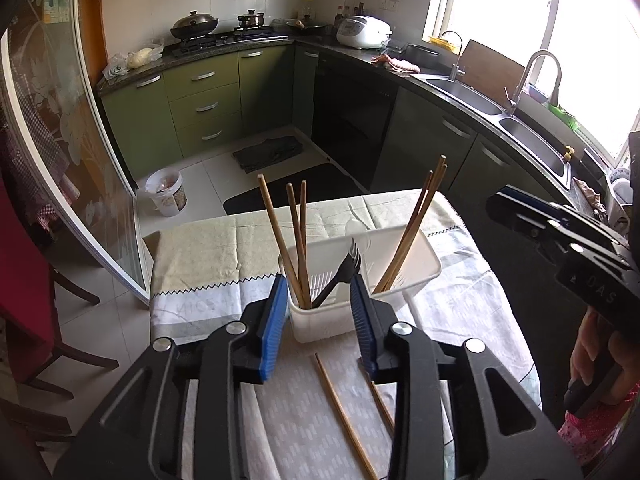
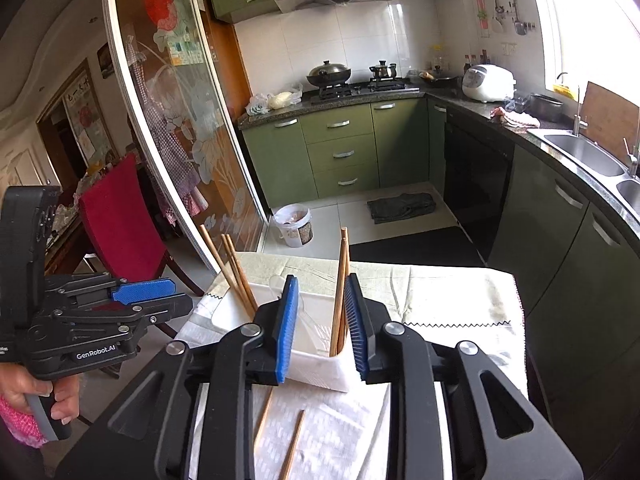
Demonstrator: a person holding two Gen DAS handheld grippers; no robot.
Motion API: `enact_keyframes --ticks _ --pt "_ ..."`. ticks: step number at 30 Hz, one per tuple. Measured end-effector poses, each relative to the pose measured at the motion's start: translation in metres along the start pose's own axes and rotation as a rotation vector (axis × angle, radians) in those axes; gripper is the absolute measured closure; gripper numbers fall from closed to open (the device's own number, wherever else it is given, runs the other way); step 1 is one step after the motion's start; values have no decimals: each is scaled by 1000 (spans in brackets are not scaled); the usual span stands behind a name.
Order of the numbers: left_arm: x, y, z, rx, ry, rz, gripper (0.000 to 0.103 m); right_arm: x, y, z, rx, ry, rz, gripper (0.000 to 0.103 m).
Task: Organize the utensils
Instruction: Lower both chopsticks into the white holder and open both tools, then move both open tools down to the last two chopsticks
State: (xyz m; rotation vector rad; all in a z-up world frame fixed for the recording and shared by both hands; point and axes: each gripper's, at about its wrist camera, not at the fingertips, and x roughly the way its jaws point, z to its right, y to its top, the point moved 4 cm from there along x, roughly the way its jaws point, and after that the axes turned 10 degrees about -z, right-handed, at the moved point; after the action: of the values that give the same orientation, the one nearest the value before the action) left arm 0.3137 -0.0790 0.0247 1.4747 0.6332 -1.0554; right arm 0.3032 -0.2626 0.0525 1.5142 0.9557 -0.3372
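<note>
White utensil basket (image 1: 360, 280) near table's (image 1: 200, 248) middle, upright chopsticks (image 1: 296, 248) at both ends. Black fork (image 1: 340, 276) plain from left wrist, hidden from right. Two loose chopsticks (image 1: 344, 412) on cloth, lower ends cut off. Left gripper (image 1: 320, 320), right gripper (image 2: 322, 328): partly open, gripping nothing.

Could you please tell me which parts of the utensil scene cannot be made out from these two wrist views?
- Loose chopsticks on the cloth: near ends hidden under the left gripper, left wrist view.
- White holder: near wall and most of its contents blocked by the right gripper, right wrist view.
- Pale utensil behind the holder: too washed out to identify.
</note>
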Motion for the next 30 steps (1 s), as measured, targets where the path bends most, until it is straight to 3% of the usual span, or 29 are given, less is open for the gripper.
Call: enact_keyframes --ticks 2,7,12,15,19,20,30 --pt "1 -17 2 1 -8 -43 59 -18 -16 1 -9 -6 -6 66" --pt "38 -71 3 -17 -25 -182 38 -27 -81 11 -14 -24 -106 62" --pt "100 -112 -2 -96 -36 -338 36 -8 -152 38 61 -38 -192 61" --pt "128 -119 -4 -136 -25 -372 38 5 -186 54 119 -16 -237 61" --pt "153 -118 3 -148 14 -407 55 20 -213 69 154 -18 -286 61" --pt "159 -118 5 -154 22 -421 61 22 -216 70 155 -22 -291 61" --pt "186 -114 15 -161 105 -461 82 26 -210 78 159 -38 -292 61"
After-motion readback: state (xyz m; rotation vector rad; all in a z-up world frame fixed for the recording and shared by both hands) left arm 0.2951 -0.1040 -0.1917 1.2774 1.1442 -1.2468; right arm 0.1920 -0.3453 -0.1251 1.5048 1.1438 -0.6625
